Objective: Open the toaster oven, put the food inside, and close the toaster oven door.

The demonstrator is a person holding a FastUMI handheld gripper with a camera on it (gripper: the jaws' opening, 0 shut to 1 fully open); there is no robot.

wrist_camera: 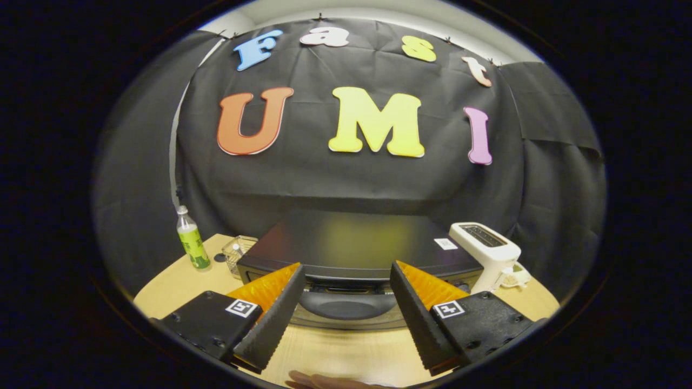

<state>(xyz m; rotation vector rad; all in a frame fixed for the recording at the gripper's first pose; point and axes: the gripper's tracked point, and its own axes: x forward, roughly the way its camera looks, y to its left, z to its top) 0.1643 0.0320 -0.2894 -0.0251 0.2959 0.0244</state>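
So the gripper (346, 275) is spread wide, holding nothing, with the oven (351, 248) handle (346, 307) between its fingers; door looks shut, I think. Bottle (192, 243) at 10 o'clock, toaster (486, 251) at 2.

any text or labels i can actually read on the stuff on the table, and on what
None can be read.
Bottle: green label, print too small.
Toaster oven: white sticker on its top, blurred.
Gripper, fingers open before the oven's front: square black-and-white markers, patterns, not words.
White toaster: no print seen.
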